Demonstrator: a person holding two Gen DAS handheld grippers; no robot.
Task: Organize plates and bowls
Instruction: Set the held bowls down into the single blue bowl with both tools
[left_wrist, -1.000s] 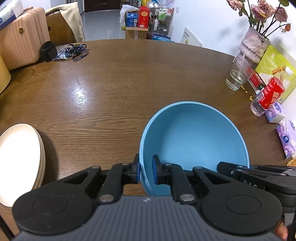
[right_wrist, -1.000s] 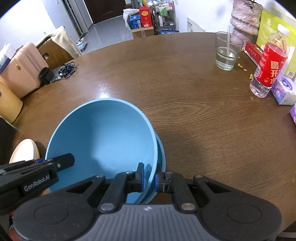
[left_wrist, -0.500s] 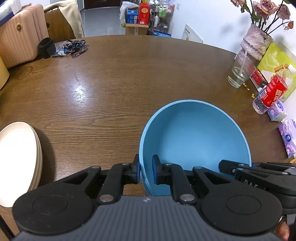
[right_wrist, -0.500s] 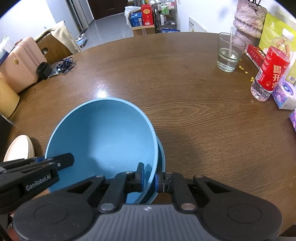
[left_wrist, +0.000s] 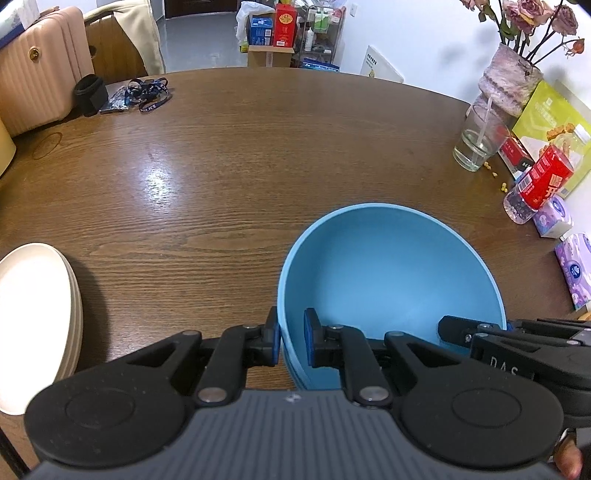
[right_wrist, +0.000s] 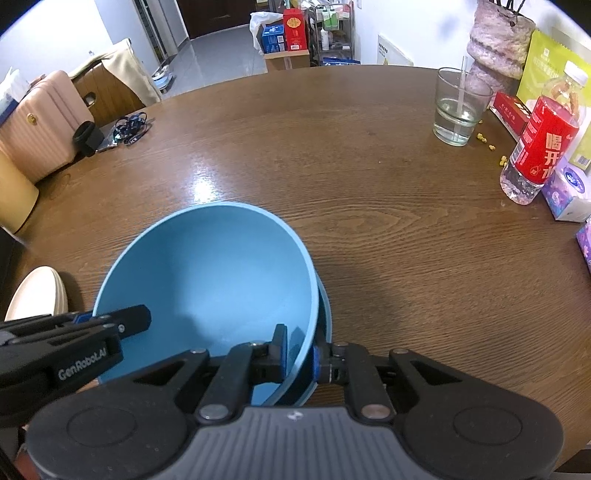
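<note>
A blue bowl (left_wrist: 391, 280) sits nested in a second blue bowl (right_wrist: 325, 314) on the brown table. My left gripper (left_wrist: 291, 341) is shut on the bowl's left rim. My right gripper (right_wrist: 299, 354) is shut on the bowl's right rim, with the lower bowl's edge showing beside it. The top bowl also shows in the right wrist view (right_wrist: 210, 280). A stack of cream plates (left_wrist: 33, 317) lies at the left near the table's front edge, and it also shows in the right wrist view (right_wrist: 40, 291).
A glass with a straw (left_wrist: 476, 144), a red-labelled bottle (left_wrist: 535, 184), tissue packs (left_wrist: 576, 269) and a vase (left_wrist: 509, 81) stand along the right side. Lanyards and a black pouch (left_wrist: 125, 96) lie at the far left. A pink suitcase (left_wrist: 40, 66) stands beyond the table.
Both grippers keep their hold on the blue bowl. The views have shifted slightly, as if both grippers and the bowl moved a little back and up.
</note>
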